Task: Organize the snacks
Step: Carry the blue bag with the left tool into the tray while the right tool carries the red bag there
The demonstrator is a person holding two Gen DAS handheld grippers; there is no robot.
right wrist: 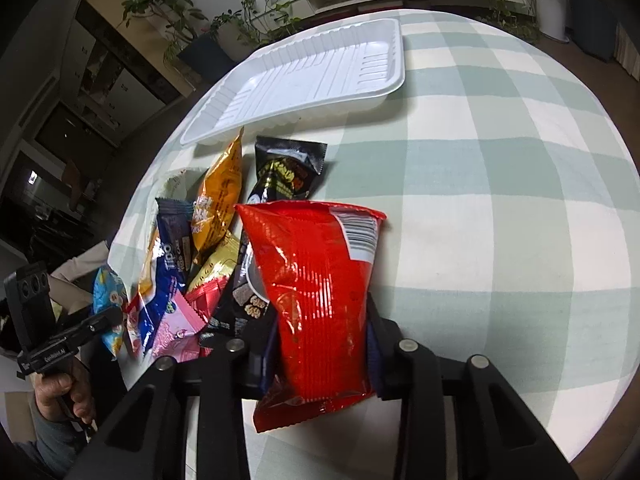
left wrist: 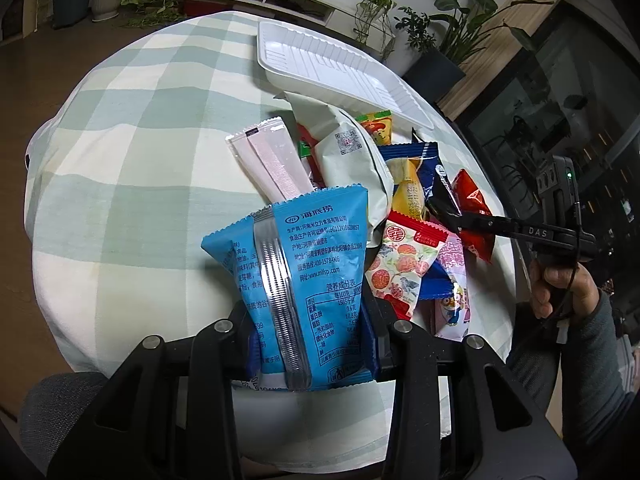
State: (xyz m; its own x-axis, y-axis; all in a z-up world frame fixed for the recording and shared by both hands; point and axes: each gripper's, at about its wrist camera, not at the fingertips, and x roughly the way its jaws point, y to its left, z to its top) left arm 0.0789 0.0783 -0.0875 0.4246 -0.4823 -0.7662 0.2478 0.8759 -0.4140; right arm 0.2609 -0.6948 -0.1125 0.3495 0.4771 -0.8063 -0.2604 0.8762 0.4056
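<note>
Snacks: left tongs (left wrist: pixel 306 320) clamp blue packet (left wrist: pixel 296 276), right tongs (right wrist: pixel 320 332) red bag (right wrist: pixel 320 300).

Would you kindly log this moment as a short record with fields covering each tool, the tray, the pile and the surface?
left tool: shut on a blue snack packet, held upright above the table
right tool: shut on a red snack bag
white tray: empty, at the far side of the table
snack pile: many mixed packets, lying between the tray and the tools
surface: round table with green and white checked cloth
task progress: nothing in the tray yet
</note>
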